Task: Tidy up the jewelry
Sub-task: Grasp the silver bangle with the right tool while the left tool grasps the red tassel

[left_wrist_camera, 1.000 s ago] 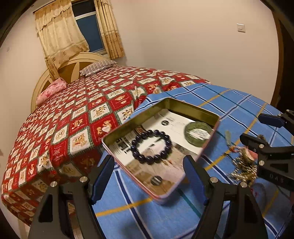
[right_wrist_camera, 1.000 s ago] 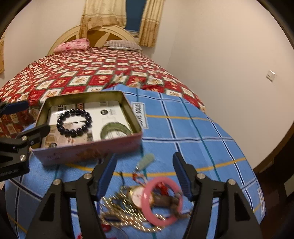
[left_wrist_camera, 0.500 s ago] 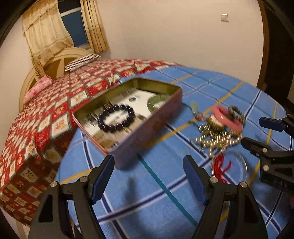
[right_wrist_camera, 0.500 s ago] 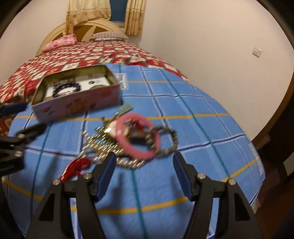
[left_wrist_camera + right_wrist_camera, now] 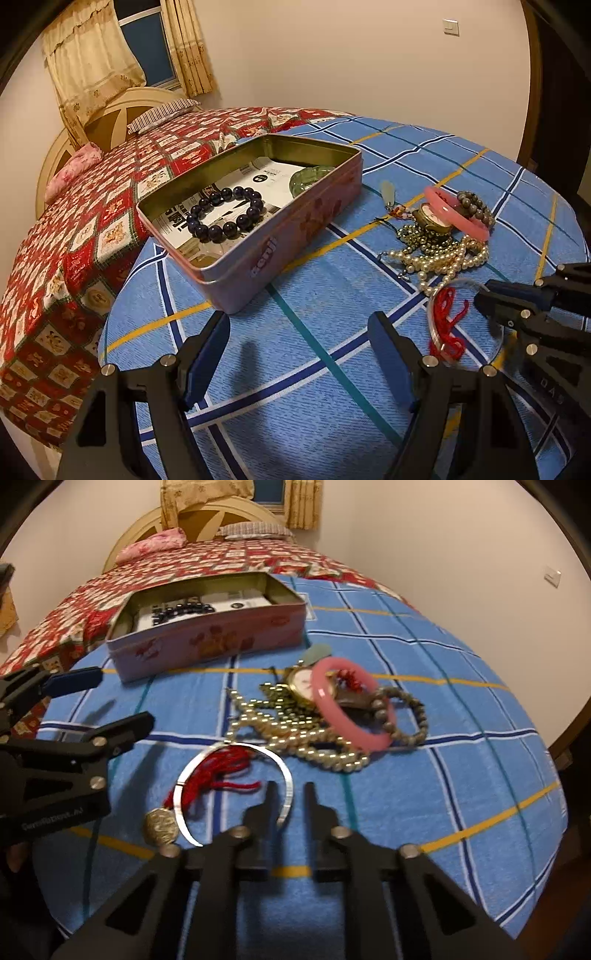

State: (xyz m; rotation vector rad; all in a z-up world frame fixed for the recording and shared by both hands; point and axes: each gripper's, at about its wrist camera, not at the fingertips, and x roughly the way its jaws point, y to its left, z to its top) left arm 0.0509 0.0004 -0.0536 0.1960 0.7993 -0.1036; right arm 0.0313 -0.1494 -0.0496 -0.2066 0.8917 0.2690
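Right jaws pinching thin silver bangle [image 5: 236, 794], red tassel

walls [image 5: 332, 55]: plain cream | window [image 5: 147, 51]: dark, gold curtains [image 5: 88, 62] | bed [image 5: 110, 206]: red patchwork quilt

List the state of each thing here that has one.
Tin, open, lidless.
Dark bead bracelet, lying inside the tin.
Green bangle, inside the tin.
Pink bangle, outside, propped on the jewelry pile.
Silver bangle, flat on the cloth, rim between the right fingers.
Right gripper, shut on the silver bangle.
Left gripper, open, empty.
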